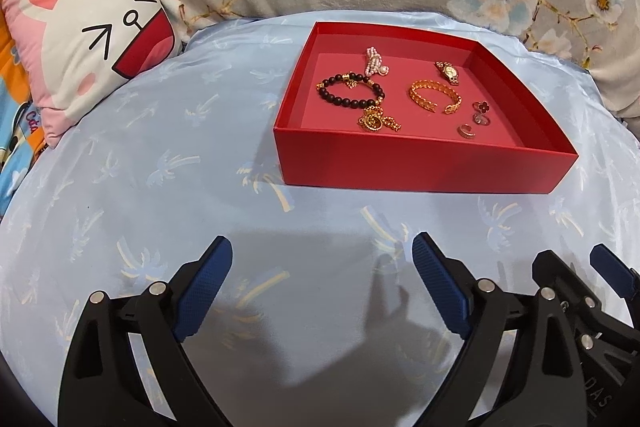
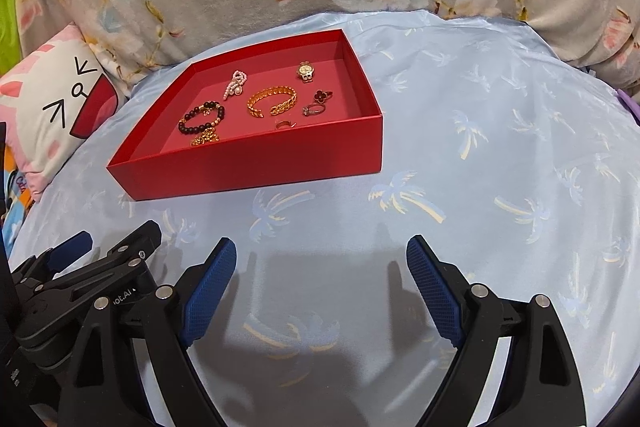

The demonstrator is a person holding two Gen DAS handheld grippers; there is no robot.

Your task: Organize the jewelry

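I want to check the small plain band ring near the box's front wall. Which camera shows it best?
The left wrist view: the band ring lies fully visible on the red box floor. In the right wrist view the box's front wall hides its lower part, leaving only an arc.

Right wrist view: red tray's [image 2: 256,163] near wall hides the lower part of the gold chain pendant [image 2: 205,139] at 7 o'clock on the tray floor, and part of the plain ring [image 2: 285,124]. Cat cushion [image 2: 60,99] cut off at 9 o'clock by the picture's edge. Left gripper [image 2: 76,247] only partly in view, 8 o'clock.

Left wrist view: right gripper [image 1: 576,263] cut off at 4 o'clock. Watch [image 1: 449,71] dial too small to read. Ring with dark flower [image 1: 482,105]: stone detail indistinct.
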